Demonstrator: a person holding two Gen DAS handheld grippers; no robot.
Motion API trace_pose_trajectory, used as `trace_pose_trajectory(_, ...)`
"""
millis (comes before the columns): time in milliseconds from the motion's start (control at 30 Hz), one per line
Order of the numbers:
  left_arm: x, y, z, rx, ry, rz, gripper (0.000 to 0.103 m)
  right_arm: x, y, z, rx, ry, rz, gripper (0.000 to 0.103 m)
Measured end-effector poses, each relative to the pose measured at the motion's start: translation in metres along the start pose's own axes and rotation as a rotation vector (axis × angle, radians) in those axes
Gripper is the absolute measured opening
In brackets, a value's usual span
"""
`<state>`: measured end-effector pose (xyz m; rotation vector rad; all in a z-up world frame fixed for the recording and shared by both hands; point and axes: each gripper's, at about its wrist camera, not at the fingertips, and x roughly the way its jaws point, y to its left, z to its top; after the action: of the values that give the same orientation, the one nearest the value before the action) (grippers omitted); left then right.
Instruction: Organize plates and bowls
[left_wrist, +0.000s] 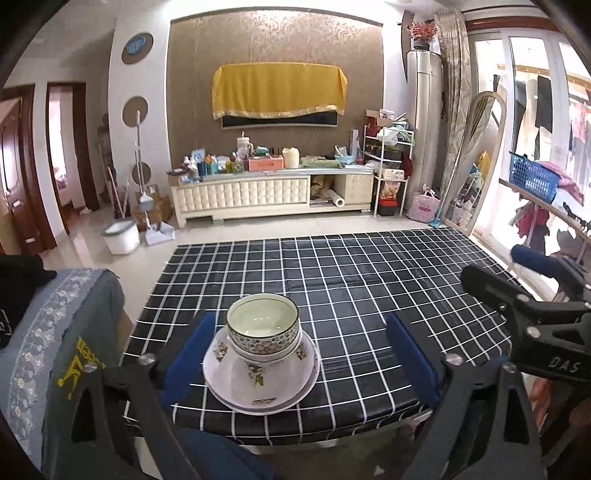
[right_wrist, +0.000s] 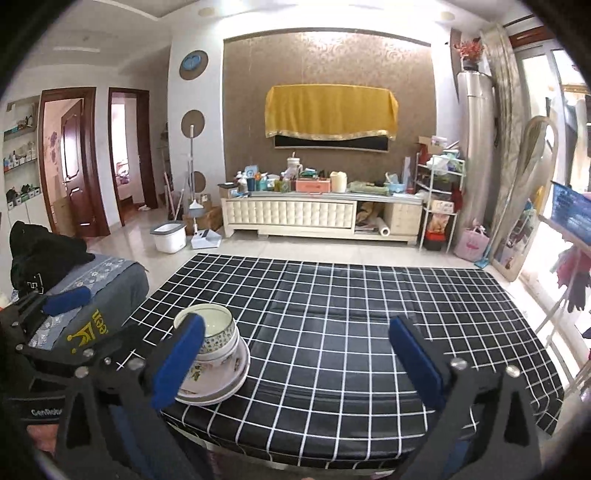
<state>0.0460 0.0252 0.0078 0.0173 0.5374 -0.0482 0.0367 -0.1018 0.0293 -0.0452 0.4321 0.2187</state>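
Both my left gripper (left_wrist: 297, 356) and right gripper (right_wrist: 295, 360) are spread, empty — bowls (left_wrist: 263, 330) stacked on plates (left_wrist: 260, 382), lower centre; I'd back off level, no nudging.

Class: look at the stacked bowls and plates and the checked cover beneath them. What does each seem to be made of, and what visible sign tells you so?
Bowls and plates: probably glazed ceramic, possibly melamine; smooth glossy white surfaces with printed flowers and a dark rim line. Checked cover: likely wipe-clean vinyl or faux leather; it shines in window light and creases softly.
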Motion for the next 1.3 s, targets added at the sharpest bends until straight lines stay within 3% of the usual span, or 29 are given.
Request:
trace_pose_trajectory(133, -0.01, -0.004, -0.01, -0.004, -0.008, 0.001, 0.102, -0.002, -0.004, -0.012, 0.007, 0.03, -0.002, 0.103)
trace_pose_trajectory(767, -0.038, -0.016, -0.024, -0.007, -0.064, -0.001, 0.102, -0.031, -0.01, -0.035, 0.002, -0.018, -0.006, 0.103)
trace_pose_trajectory(1300, -0.037, -0.014, -0.027, -0.016, -0.056, -0.002, 0.102, -0.035, -0.014, -0.037, 0.021, -0.015, 0.011, 0.103)
